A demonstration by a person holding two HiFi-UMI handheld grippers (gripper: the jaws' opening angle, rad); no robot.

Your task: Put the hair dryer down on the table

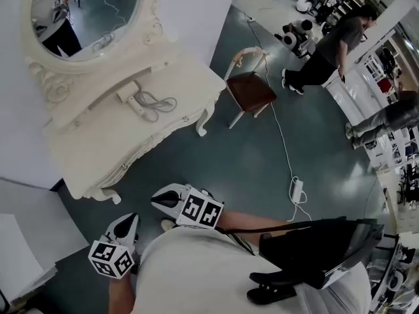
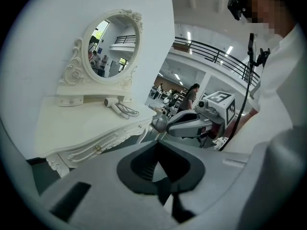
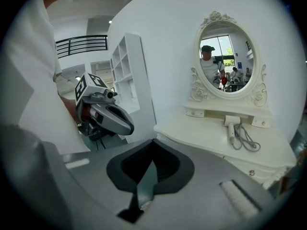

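Note:
The white hair dryer (image 1: pixel 130 95) lies on the white dressing table (image 1: pixel 124 142) below the mirror, its cord (image 1: pixel 159 102) coiled beside it. It also shows as the hair dryer (image 2: pixel 112 103) in the left gripper view and the hair dryer (image 3: pixel 231 127) in the right gripper view. My left gripper (image 1: pixel 133 217) and right gripper (image 1: pixel 156 199) are held close to my body, well short of the table. Both are shut with nothing between the jaws. Each gripper view shows its own shut jaws, with the other gripper off to one side.
An oval mirror (image 1: pixel 85 12) stands on the table's back. A wooden chair (image 1: pixel 250 89) sits to the table's right. A power strip (image 1: pixel 296 190) and cable lie on the dark floor. Two people (image 1: pixel 327 44) stand at the far right. A white shelf unit (image 3: pixel 127 75) stands left of the table.

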